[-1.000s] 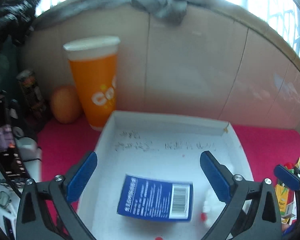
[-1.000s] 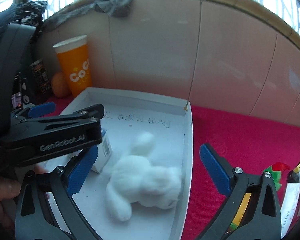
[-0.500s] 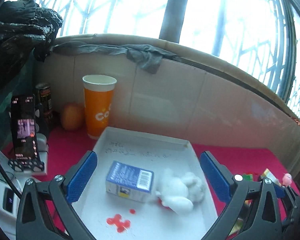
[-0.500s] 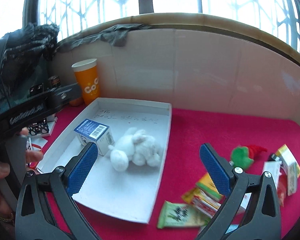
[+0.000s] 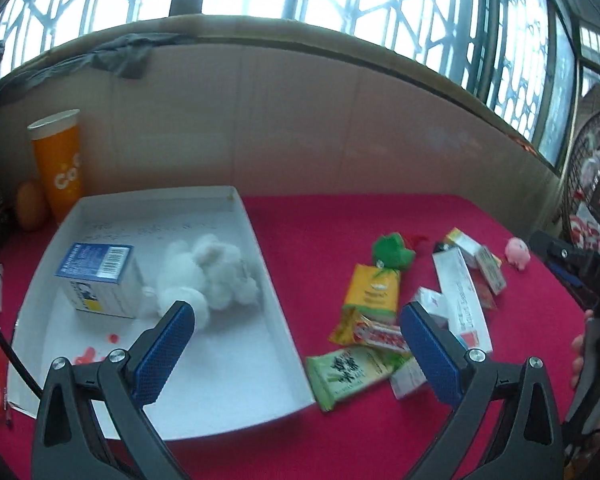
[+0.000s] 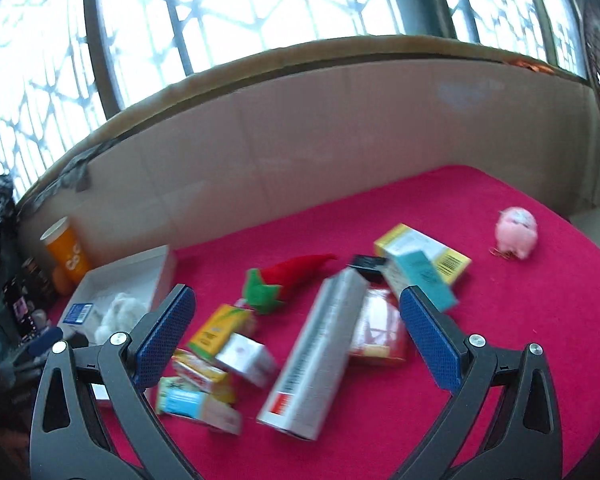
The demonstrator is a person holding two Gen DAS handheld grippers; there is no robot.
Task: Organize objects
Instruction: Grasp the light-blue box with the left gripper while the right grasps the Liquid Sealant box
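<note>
A white tray (image 5: 256, 248) lies on the red cloth at the left, holding a blue-topped box (image 5: 100, 280) and a white plush toy (image 5: 208, 276). Right of it lies a heap of packets and cartons: a yellow pack (image 5: 374, 294), a green snack packet (image 5: 348, 372), a long white box (image 5: 460, 296), a green and red plush (image 5: 392, 250) and a small pink pig (image 5: 516, 250). My left gripper (image 5: 300, 344) hangs open above the tray's right edge, empty. My right gripper (image 6: 298, 332) stands open over the heap, above the long silver box (image 6: 320, 352), holding nothing.
An orange paper cup (image 5: 60, 168) and an orange fruit (image 5: 30, 204) stand behind the tray by the beige wall. A phone and cables crowd the far left edge. A person's hand (image 5: 580, 352) grips the right tool. Bare red cloth stretches behind the heap.
Both grippers have pulled back and up from the tray and swung right. The left let go of the blue-topped box earlier; the right now looks over the heap.
</note>
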